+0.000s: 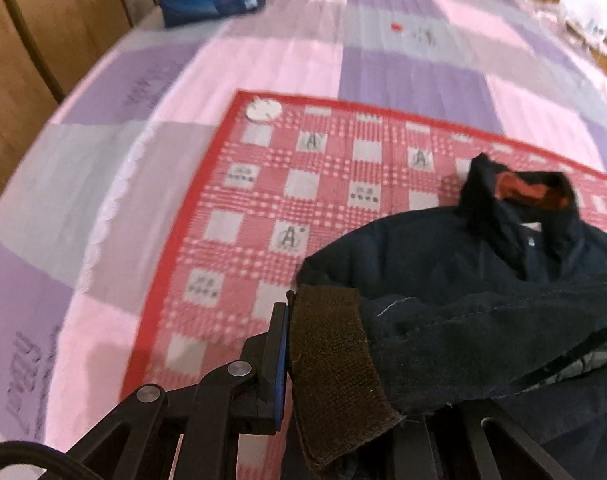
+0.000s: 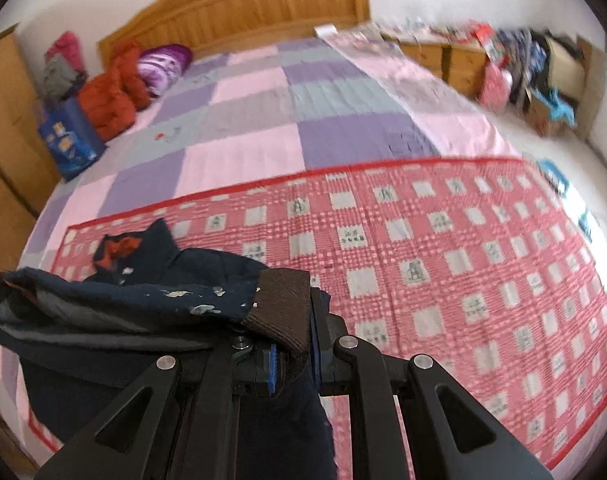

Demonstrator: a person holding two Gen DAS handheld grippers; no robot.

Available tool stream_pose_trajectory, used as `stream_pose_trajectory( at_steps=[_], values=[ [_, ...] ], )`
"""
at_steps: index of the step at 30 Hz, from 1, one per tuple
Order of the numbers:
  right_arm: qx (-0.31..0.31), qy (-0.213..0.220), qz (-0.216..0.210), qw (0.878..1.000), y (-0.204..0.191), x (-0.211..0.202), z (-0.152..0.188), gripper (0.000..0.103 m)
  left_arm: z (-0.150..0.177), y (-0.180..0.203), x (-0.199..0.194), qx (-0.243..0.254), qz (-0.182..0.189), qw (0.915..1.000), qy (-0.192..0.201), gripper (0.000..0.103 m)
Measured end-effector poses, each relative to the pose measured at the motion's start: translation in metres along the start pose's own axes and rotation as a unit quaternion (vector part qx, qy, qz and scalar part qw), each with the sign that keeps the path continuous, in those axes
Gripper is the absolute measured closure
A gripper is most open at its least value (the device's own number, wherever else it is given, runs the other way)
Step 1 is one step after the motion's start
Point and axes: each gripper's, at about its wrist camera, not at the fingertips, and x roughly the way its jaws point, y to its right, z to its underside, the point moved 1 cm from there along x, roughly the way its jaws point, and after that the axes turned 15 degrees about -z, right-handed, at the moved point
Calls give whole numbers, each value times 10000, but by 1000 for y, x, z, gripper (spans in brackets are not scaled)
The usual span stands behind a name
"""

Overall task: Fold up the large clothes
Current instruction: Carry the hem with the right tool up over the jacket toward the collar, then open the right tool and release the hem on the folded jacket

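A dark navy jacket (image 1: 483, 280) with an orange-lined collar (image 1: 519, 190) lies on a red checked blanket (image 1: 303, 184). My left gripper (image 1: 303, 364) is shut on the jacket's brown ribbed cuff (image 1: 331, 364) and holds that sleeve raised over the jacket. In the right wrist view the jacket (image 2: 123, 308) sits at the left. My right gripper (image 2: 293, 344) is shut on the other brown cuff (image 2: 283, 308), also held above the blanket (image 2: 463, 264).
The blanket lies on a bed with a pink, purple and grey checked sheet (image 2: 263, 120). A blue bag (image 2: 69, 144), red clothes (image 2: 111, 96) and a wooden headboard (image 2: 239, 8) are at the far end. Cluttered wooden furniture (image 2: 503, 64) stands to the right.
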Motion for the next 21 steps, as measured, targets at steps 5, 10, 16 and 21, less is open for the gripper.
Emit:
stream_pose_trajectory(
  at_steps=[5,10,16,21],
  values=[
    [131,-303,417,9986,11,59,-10,90,-18,28,54,290,-72,9982,-511,87],
    [246,-636,777,9946,18,110,-12,90,-19,40,89,442,-42,9960,-779,86],
    [242,-975,1052,9894,27,142,-7,90,-26,54,118,663,46,9925,-1026,81],
    [313,-1088,1199,9863,33,158,-2,89,-30,54,130,814,234,9912,-1016,61]
  ],
)
